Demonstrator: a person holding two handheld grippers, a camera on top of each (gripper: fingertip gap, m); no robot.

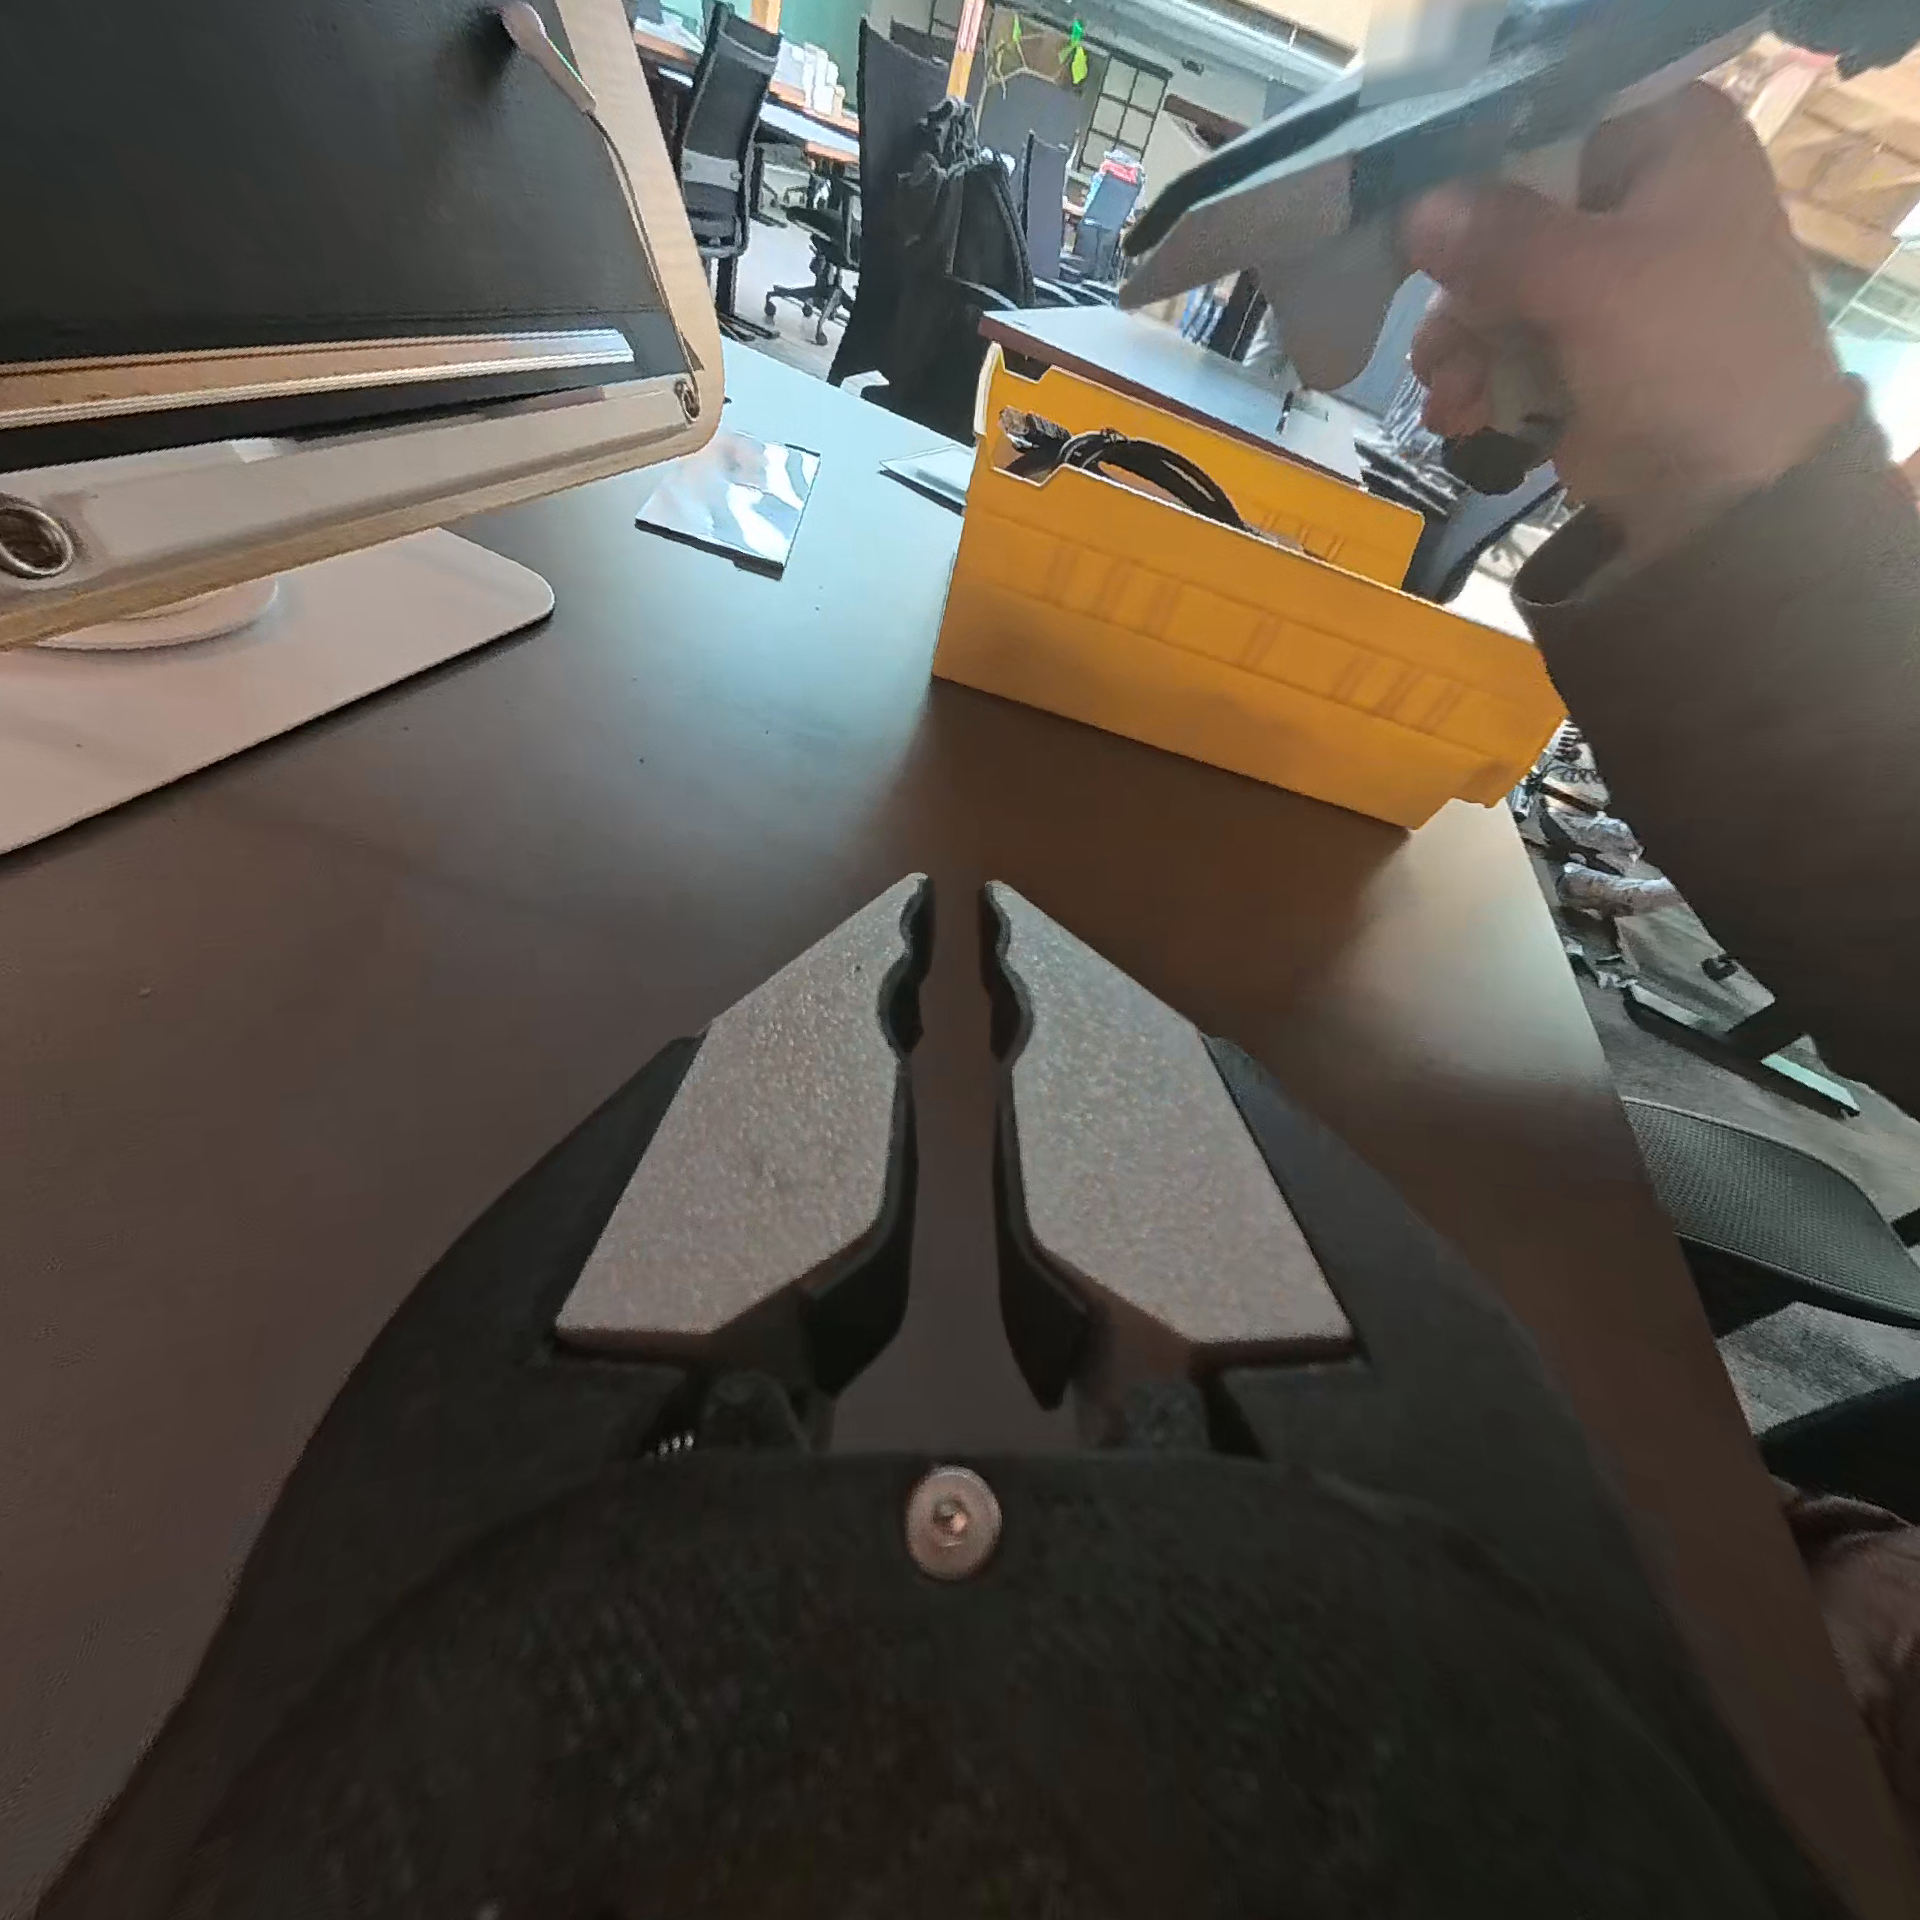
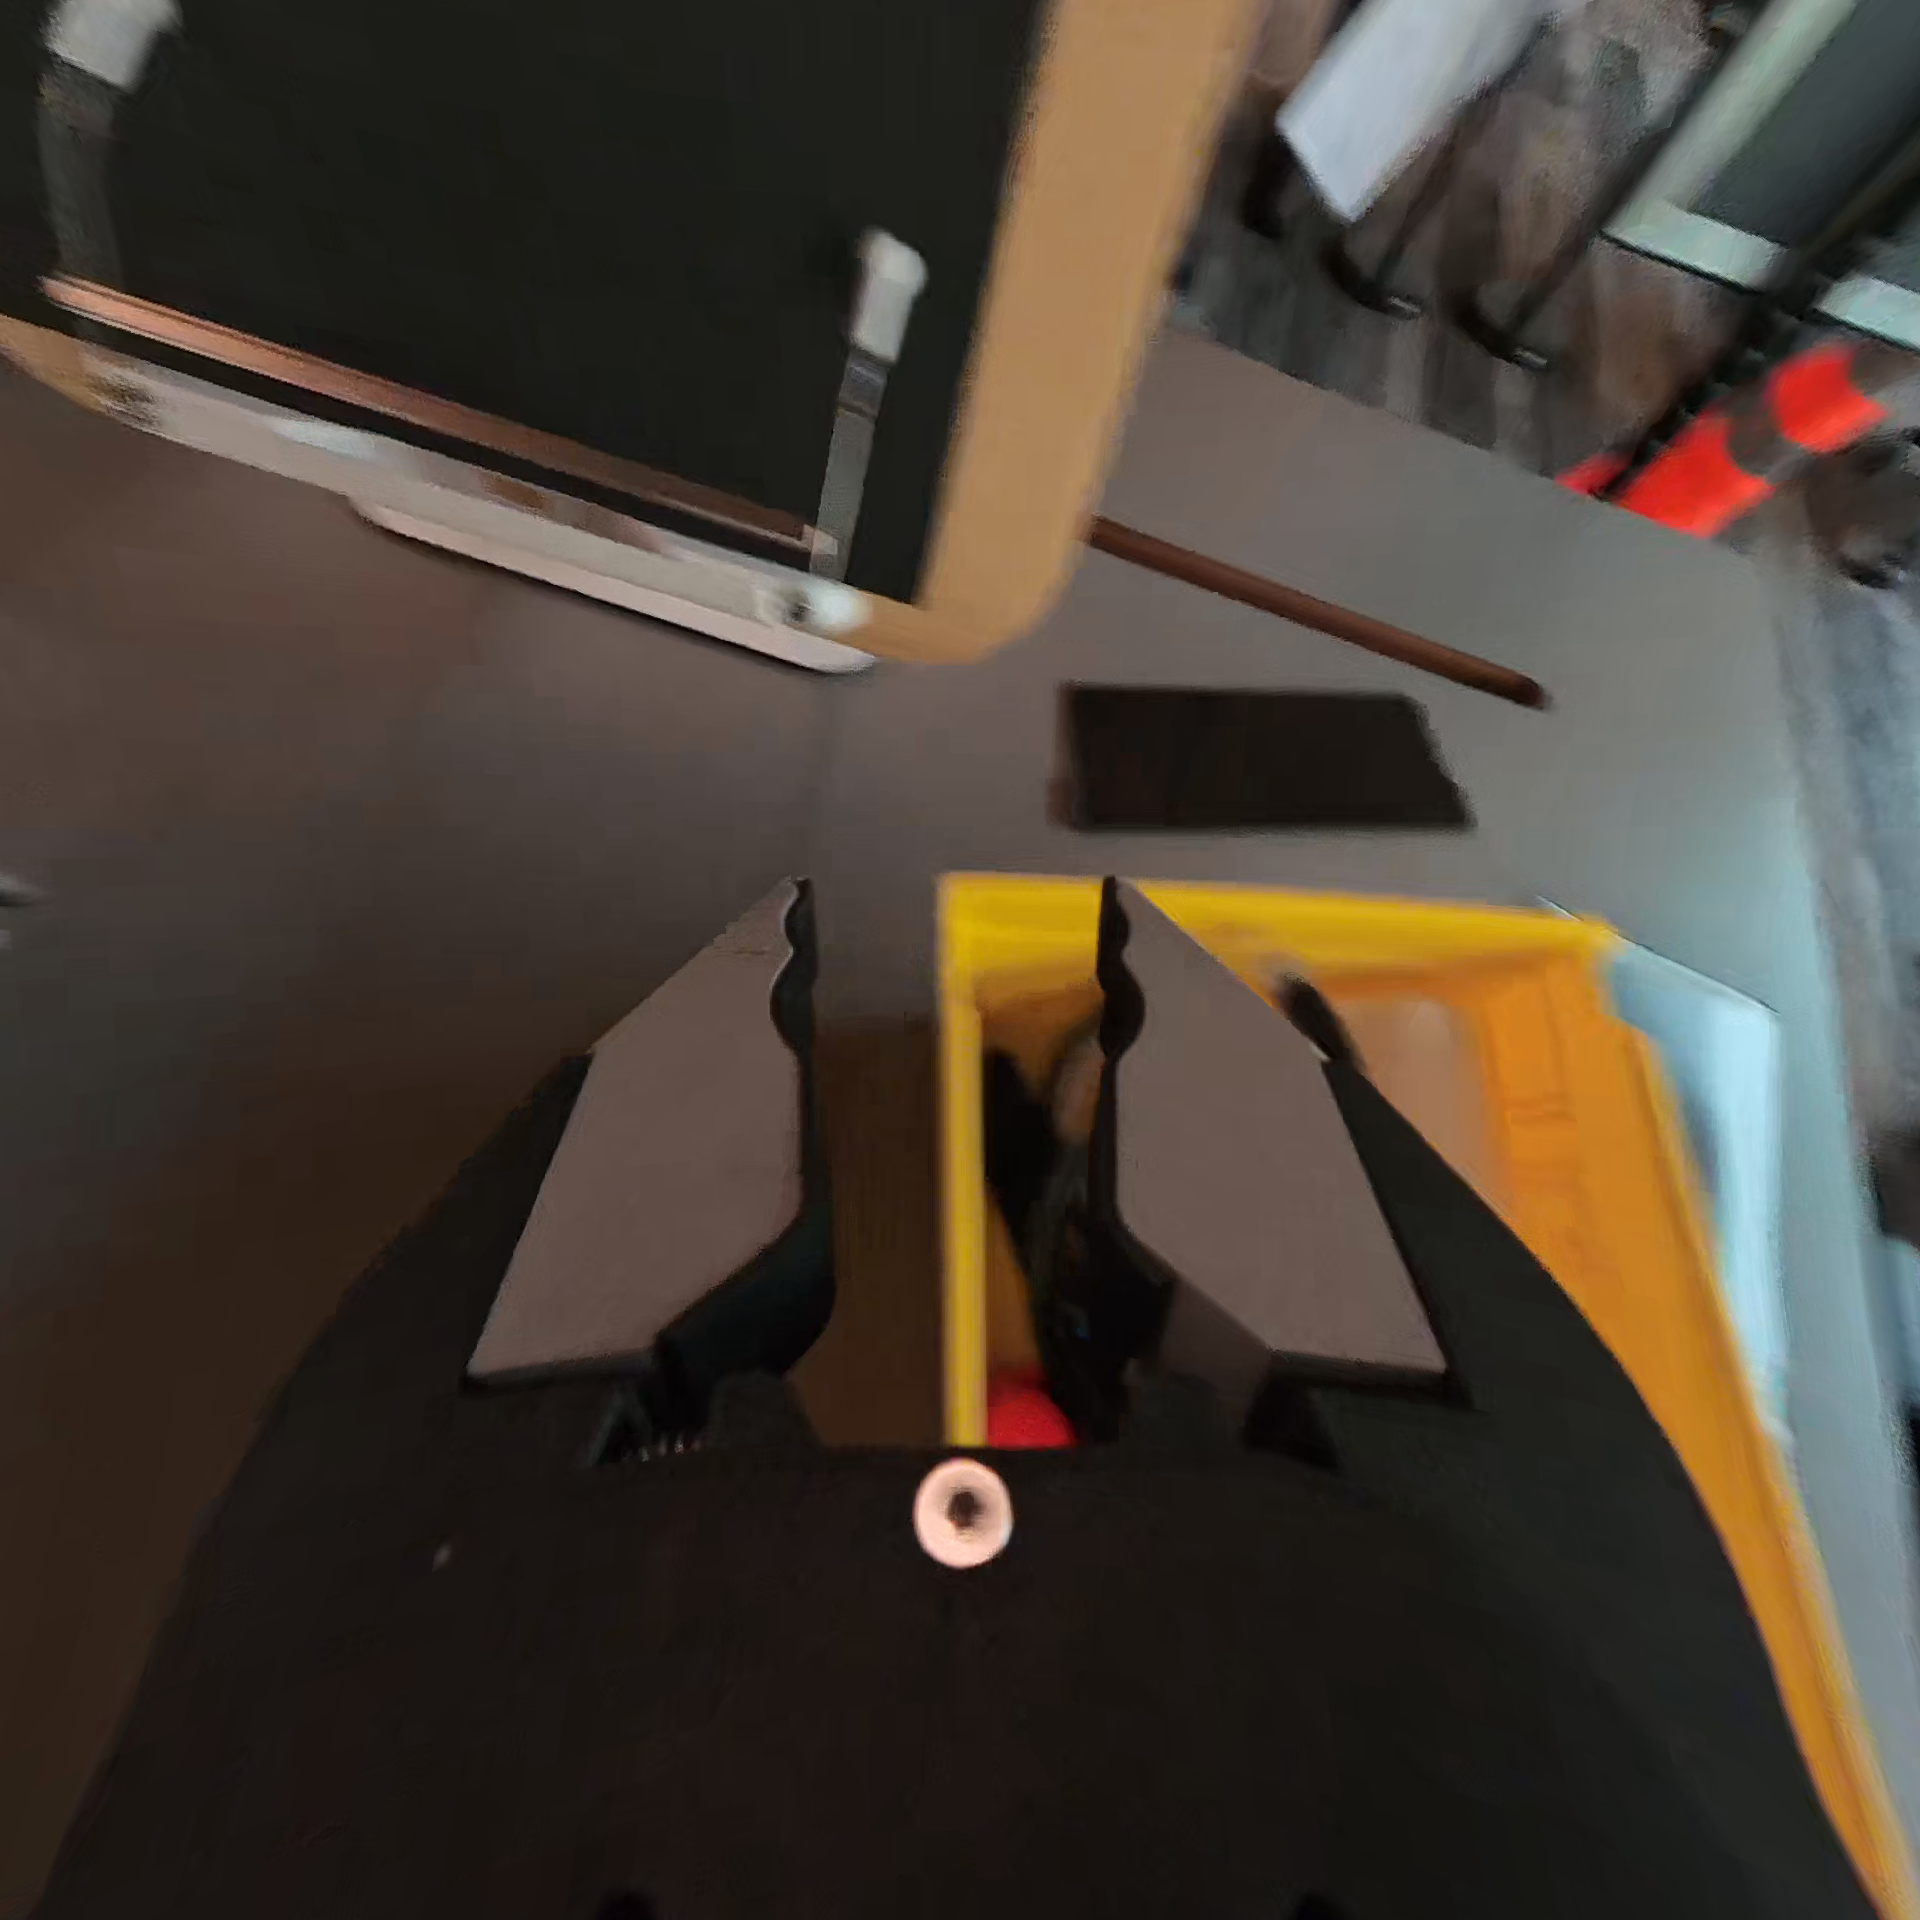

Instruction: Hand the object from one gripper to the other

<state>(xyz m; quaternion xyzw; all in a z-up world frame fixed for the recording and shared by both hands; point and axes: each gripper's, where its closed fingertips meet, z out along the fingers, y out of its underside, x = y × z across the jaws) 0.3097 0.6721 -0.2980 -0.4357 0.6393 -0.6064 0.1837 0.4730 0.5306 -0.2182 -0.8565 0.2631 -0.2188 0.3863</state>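
A yellow bin (image 1: 1226, 623) stands on the dark table (image 1: 623, 831) and holds black cables (image 1: 1132, 462). In the right wrist view the yellow bin (image 2: 1558, 1091) lies below my right gripper (image 2: 956, 914), with black cables (image 2: 1049, 1247) and a red object (image 2: 1029, 1418) inside. My right gripper is open and empty, hovering over the bin's left wall. It also shows in the left wrist view (image 1: 1132, 270), held high by a hand (image 1: 1621, 312). My left gripper (image 1: 956, 904) is low over the table, its jaws nearly together with nothing between them.
A monitor (image 1: 312, 208) on a white stand (image 1: 260, 665) is at the left. A shiny flat packet (image 1: 732, 499) lies behind the bin. A flat black item (image 2: 1247, 758) and a thin brown rod (image 2: 1320, 613) lie on the table. Office chairs (image 1: 727, 156) stand beyond. My right fingertips sit around 25 centimeters from my left ones. The monitor (image 1: 312, 208) is about equally far from each gripper, around 20 centimeters. It turns up in the right wrist view (image 2: 506, 327) as well.
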